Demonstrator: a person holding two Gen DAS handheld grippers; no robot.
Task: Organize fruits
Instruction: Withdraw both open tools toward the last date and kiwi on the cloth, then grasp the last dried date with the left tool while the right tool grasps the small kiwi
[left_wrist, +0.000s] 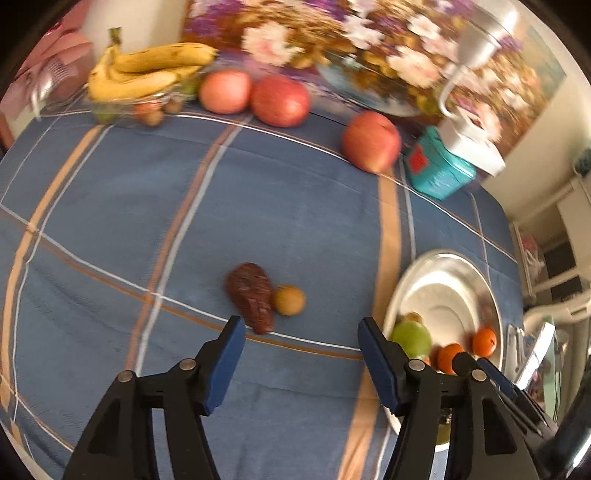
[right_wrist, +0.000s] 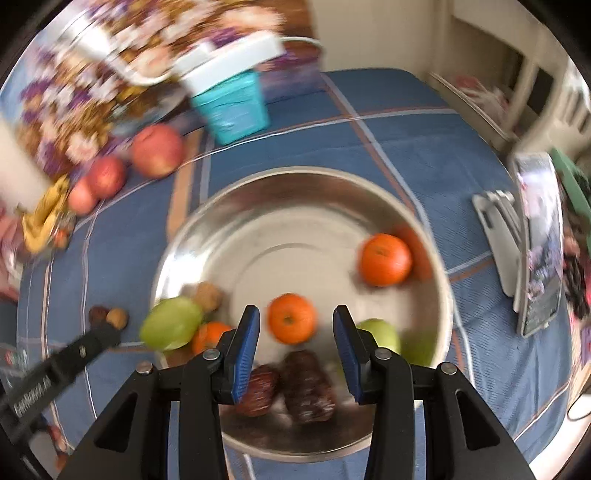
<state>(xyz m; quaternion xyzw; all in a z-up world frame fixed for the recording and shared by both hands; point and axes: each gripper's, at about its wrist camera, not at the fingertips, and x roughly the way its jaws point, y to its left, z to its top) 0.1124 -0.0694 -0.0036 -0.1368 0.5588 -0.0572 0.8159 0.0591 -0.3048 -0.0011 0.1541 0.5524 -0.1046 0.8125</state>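
The bench (left_wrist: 258, 206), under a blue checked cloth, carries all the fruit, and the sorting looks partly done.

The steel dish (right_wrist: 295, 181) lies directly below and ahead of the right gripper (right_wrist: 295, 345). It already holds three oranges: one (right_wrist: 291, 318) between the fingers' line of sight, one (right_wrist: 386, 259) ahead and to the right, one (right_wrist: 210, 336) just left of the left finger. It also holds two green fruits, one (right_wrist: 170, 323) to the left and one (right_wrist: 380, 334) just behind the right finger, a small brown nut-like fruit (right_wrist: 208, 295), and two dark red-brown fruits (right_wrist: 308, 386) close under the fingers. The right gripper's fingers stand apart with nothing between the pads; it hovers empty over the dish.

Still outside the dish: three red apples (left_wrist: 371, 142) far ahead of the left gripper (left_wrist: 301, 354), near the back edge; a bunch of bananas (left_wrist: 147, 72) far ahead and to the left, resting on a clear container whose small contents are blurred; and, just ahead of the left fingers, a dark red-brown fruit (left_wrist: 251, 295) touching a small round tan fruit (left_wrist: 290, 300).

The left gripper's fingers are spread and hold nothing; the dark fruit lies just beyond the tip of the left finger.

Judgement: roughly half the loose fruit is gathered. The pair nearest the left gripper appears next, then the apples. Whether the bananas are to move cannot be told.
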